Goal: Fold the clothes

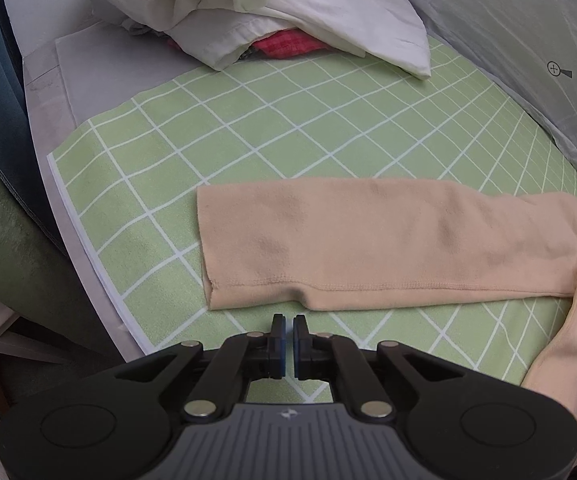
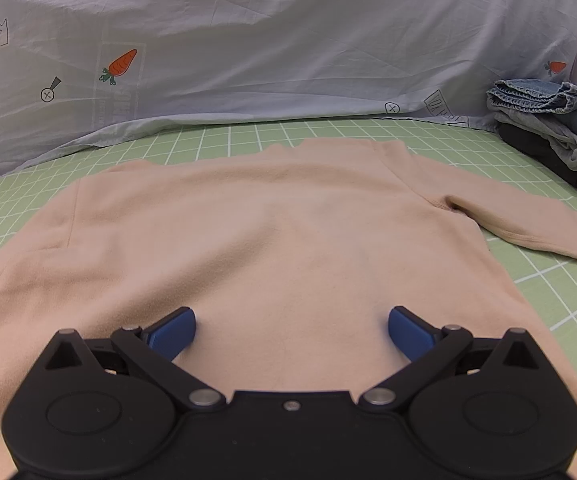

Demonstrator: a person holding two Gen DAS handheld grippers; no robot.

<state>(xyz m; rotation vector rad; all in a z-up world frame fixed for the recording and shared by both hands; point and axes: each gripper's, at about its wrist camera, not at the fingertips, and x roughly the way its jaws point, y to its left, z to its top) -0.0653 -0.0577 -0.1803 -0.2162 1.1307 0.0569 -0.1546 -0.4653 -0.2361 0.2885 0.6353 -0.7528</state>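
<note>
Peach sweater (image 2: 288, 240) is spread flat on the green checked mat (image 1: 288, 128); the left gripper (image 1: 288, 326) is clenched empty beside its sleeve (image 1: 368, 240), the right gripper (image 2: 291, 330) held released above it.

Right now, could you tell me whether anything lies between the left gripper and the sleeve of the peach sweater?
Nothing visible does. The left gripper, its fingers shut, points at the sweater sleeve, with only bare green checked mat between them. The white clothes pile lies well beyond the sleeve.

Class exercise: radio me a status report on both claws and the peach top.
Left claw shut, empty, near sleeve. Right claw open over peach top. Nothing in the way.
</note>
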